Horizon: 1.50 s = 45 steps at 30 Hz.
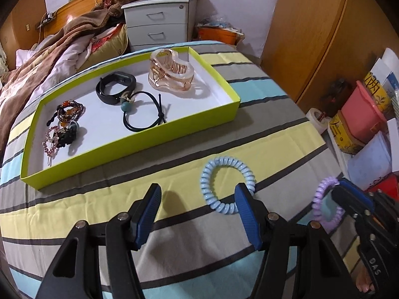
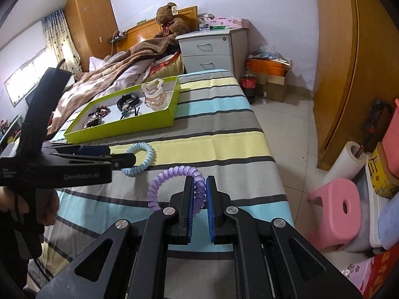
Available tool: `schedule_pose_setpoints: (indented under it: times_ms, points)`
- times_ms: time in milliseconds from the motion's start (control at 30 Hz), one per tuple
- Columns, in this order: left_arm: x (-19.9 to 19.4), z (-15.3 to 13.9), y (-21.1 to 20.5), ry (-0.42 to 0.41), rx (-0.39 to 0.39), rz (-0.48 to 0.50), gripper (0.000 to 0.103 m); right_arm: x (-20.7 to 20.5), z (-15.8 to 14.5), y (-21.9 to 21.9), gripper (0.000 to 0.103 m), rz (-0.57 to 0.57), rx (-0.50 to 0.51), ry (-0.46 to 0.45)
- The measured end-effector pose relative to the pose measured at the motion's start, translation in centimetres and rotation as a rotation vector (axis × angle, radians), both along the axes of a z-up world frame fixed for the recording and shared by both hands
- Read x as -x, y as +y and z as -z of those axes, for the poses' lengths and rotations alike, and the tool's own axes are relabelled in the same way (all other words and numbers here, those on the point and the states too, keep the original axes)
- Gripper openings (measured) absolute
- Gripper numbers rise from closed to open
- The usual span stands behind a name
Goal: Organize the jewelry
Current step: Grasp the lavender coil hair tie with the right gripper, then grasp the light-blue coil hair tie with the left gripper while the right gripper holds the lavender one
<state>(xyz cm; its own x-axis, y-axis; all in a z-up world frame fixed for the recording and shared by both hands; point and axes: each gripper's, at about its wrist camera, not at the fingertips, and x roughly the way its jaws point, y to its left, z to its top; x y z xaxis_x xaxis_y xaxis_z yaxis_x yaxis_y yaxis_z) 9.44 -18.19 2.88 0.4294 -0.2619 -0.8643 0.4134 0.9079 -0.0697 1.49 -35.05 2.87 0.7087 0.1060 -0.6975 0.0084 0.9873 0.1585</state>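
A lime-green tray (image 1: 139, 138) on the striped bedspread holds a peach hair claw (image 1: 170, 73), a black band (image 1: 116, 87), a black hair tie with a teal bead (image 1: 143, 113), beaded bracelets (image 1: 69, 111) and a pink hair clip (image 1: 53, 140). A pale blue coil hair tie (image 1: 225, 184) lies on the bedspread, its right side just in front of my right finger. My left gripper (image 1: 199, 194) is open just above the bedspread. My right gripper (image 2: 199, 189) is shut on a purple coil hair tie (image 2: 174, 182), also seen in the left wrist view (image 1: 324, 203). The tray (image 2: 119, 129) lies farther left.
A white nightstand (image 1: 159, 26) stands beyond the bed. A rumpled brown blanket (image 1: 49, 49) lies left of the tray. On the floor to the right are a pink stool (image 2: 334, 206), boxes, a paper roll (image 2: 349, 160) and a wooden wardrobe (image 2: 349, 74).
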Motion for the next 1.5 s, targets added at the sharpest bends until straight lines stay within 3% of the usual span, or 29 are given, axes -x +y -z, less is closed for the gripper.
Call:
schedule_pose_setpoints:
  times_ms: [400, 733, 867, 1500]
  points:
    - [0.1, 0.8, -0.9, -0.030, -0.057, -0.015, 0.057, -0.3, 0.2, -0.3, 0.010, -0.005, -0.007, -0.002]
    - [0.1, 0.5, -0.8, -0.042, -0.032, 0.001, 0.020, -0.6, 0.5, 0.1, 0.010, -0.015, 0.003, 0.001]
    - [0.2, 0.5, -0.9, -0.041, -0.027, 0.007, 0.013, -0.6, 0.4, 0.1, 0.010, -0.014, 0.001, 0.001]
    - [0.7, -0.6, 0.1, -0.050, 0.029, -0.001, 0.011, -0.3, -0.2, -0.1, 0.010, -0.007, 0.009, -0.012]
